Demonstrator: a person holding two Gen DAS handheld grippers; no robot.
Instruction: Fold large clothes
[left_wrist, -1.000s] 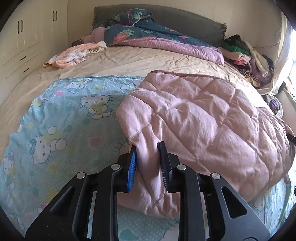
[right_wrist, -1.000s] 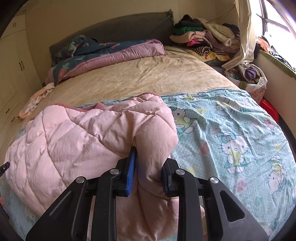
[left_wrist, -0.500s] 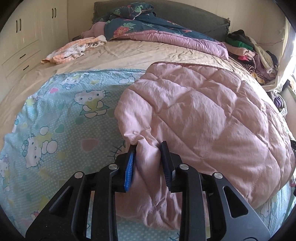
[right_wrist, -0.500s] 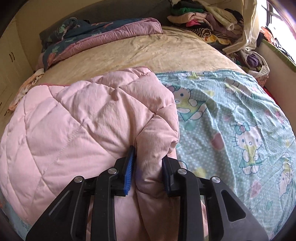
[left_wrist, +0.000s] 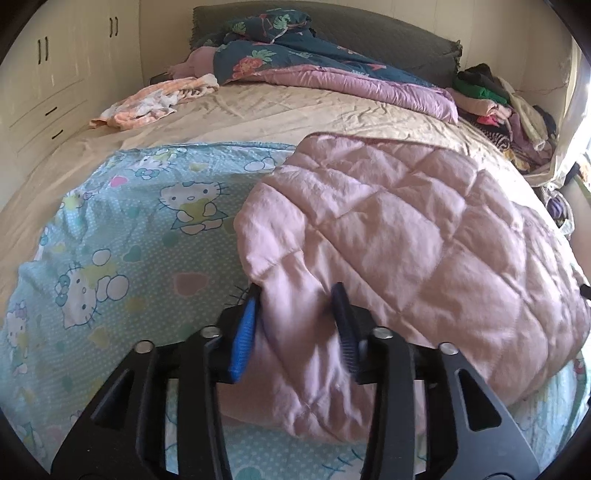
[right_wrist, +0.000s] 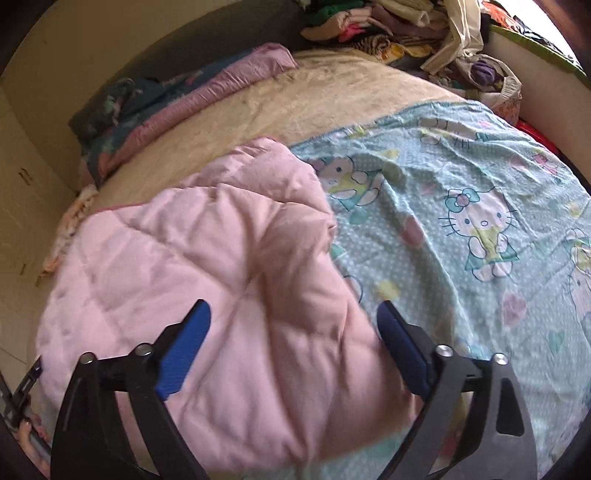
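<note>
Sunlit bedding fills the room: a cartoon-print sheet (left_wrist: 122, 258) covers the near half of the bed, and the pink quilted coat (left_wrist: 406, 229) lies folded on it. Between the left gripper (left_wrist: 295, 325) pads, a fold of its near edge remains as the jaws open. Over the other corner, the right gripper (right_wrist: 291, 347) opens too, spread wide, with pink cloth below. Both should back straight off, I think, without snagging the fold.

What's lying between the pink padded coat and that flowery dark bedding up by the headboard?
Only bare beige bedsheet. The left wrist view shows it between the pink quilted coat and the floral bedding.
</note>
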